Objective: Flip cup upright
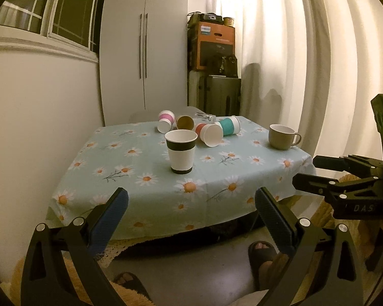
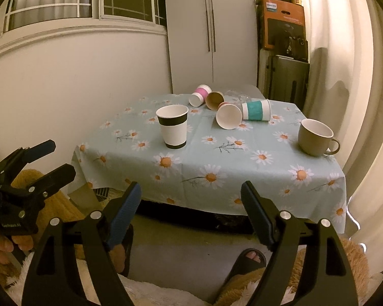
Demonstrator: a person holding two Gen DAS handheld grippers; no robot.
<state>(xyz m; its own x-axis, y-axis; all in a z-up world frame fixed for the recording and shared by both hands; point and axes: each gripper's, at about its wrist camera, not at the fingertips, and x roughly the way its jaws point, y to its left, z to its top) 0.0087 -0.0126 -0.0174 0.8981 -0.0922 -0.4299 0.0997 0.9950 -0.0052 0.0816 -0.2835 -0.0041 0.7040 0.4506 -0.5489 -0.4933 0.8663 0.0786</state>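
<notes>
I hold both grippers back from the desk [image 2: 242,178], left gripper [image 1: 191,209] and right gripper [image 2: 191,204] released, grasping nothing. One black cup [image 2: 172,126] stands upright; four cups, including the teal cup [image 2: 256,110], lie tipped at the far side, unflipped.

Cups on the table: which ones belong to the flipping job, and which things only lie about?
For the job, lying on their sides: pink cup, brown cup, red cup, teal cup.

Just there: upright black-banded cup, upright mug, clear glass item, unclear.
</notes>
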